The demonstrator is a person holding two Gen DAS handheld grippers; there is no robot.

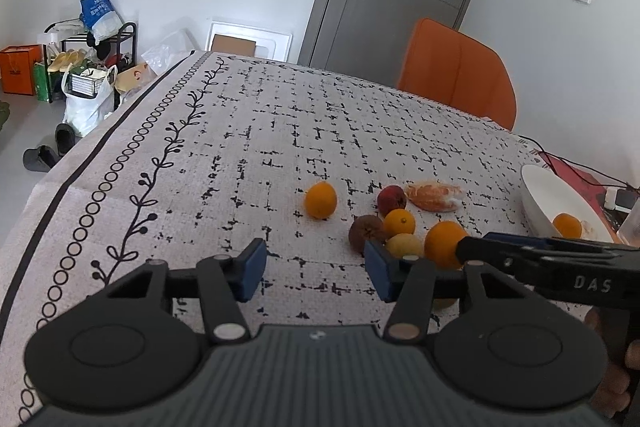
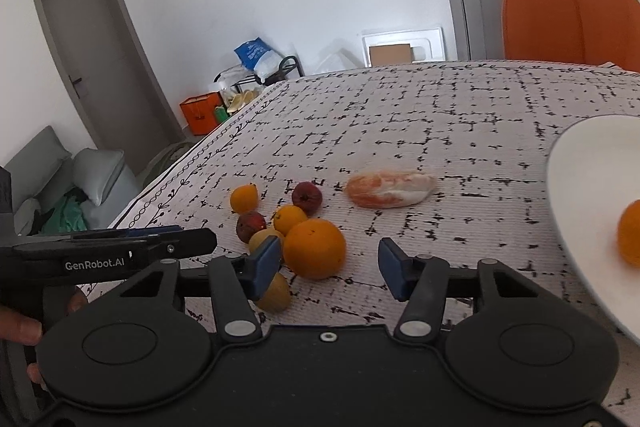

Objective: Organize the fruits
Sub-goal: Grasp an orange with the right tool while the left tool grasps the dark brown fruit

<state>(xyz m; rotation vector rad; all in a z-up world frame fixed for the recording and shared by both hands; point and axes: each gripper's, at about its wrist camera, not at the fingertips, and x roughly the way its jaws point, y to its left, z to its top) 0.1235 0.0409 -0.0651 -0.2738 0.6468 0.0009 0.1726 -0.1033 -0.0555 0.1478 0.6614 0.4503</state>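
Loose fruit lies on the patterned tablecloth: a large orange [image 2: 314, 249], smaller oranges [image 2: 290, 219] [image 2: 243, 198], two dark red fruits [image 2: 307, 197] [image 2: 251, 225], yellow fruits [image 2: 275, 291], and a peeled citrus piece [image 2: 390, 189]. A white bowl [image 2: 580, 211] at the right holds an orange [image 2: 630, 233]. My right gripper [image 2: 326, 269] is open just in front of the large orange. My left gripper [image 1: 316, 269] is open and empty, left of the cluster [image 1: 398, 223]. The bowl also shows in the left wrist view [image 1: 540, 195].
An orange chair [image 1: 460, 71] stands at the table's far side. Cables and a red item [image 1: 572, 171] lie beyond the bowl. The table's left edge [image 1: 80, 163] drops to a floor with bags and a shoe rack [image 1: 88, 67].
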